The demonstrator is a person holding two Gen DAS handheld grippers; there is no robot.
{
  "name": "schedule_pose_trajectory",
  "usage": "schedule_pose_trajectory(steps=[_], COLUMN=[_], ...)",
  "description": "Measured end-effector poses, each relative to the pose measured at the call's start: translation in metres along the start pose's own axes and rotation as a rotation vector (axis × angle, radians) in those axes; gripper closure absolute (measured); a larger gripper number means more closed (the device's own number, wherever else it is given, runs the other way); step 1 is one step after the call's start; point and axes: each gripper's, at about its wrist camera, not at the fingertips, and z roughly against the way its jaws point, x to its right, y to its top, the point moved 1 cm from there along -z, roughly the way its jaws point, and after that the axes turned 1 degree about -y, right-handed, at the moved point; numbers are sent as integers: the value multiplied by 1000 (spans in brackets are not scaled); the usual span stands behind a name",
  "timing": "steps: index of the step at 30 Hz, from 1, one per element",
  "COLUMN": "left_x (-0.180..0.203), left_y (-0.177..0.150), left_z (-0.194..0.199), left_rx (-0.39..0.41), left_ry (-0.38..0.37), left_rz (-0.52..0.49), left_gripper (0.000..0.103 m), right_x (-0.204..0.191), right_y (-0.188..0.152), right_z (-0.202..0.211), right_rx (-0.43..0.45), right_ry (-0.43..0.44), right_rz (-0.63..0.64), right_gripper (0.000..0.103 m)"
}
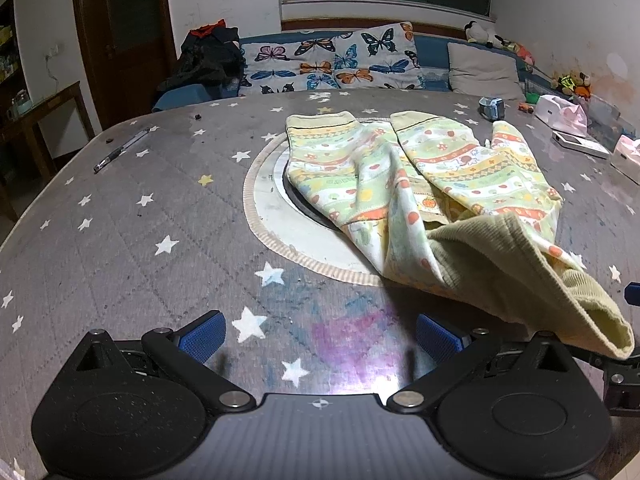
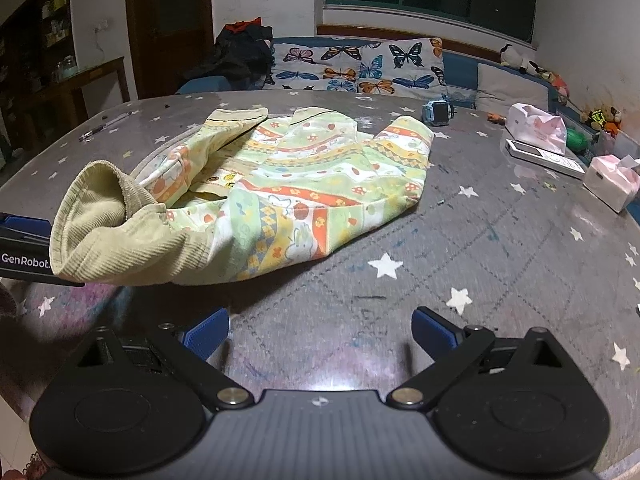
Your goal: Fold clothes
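Lying on table [image 2: 500,240]: patterned trousers [image 2: 280,200]; tissue box [image 2: 610,184], tissue protruding.

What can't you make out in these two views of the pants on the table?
- Round mat, left wrist view: its right part is hidden under the pants.
- Waistband underside, right wrist view: the fabric hides whether it touches the left gripper's body.
- Remote, right wrist view: its labels are too small to read.
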Motion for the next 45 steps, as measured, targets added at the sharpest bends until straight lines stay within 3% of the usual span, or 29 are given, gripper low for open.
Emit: schedule_pose_trajectory(steps=[12, 23, 29, 37, 45], left_x=[-8, -23, -15, 11, 30], left_y=[10, 38, 65, 94, 126], left_z=[-5, 0, -3, -22, -67], left_rx=[-4, 56, 99, 101, 25], left_ry=[16, 41, -19, -104, -155], left_rz=[26, 67, 29, -45, -114], left_gripper=[0, 0, 1, 14, 24], right_x=[9, 31, 32, 28, 27], right_y=[7, 29, 54, 77, 97], right_z=[-3, -3, -9, -34, -57], right_rx=[-1, 32, 57, 42, 28], right_ry=[-17, -49, -22, 6, 31], right_rz=[5, -5, 15, 48, 75], right_gripper=[4, 12, 19, 27, 31])
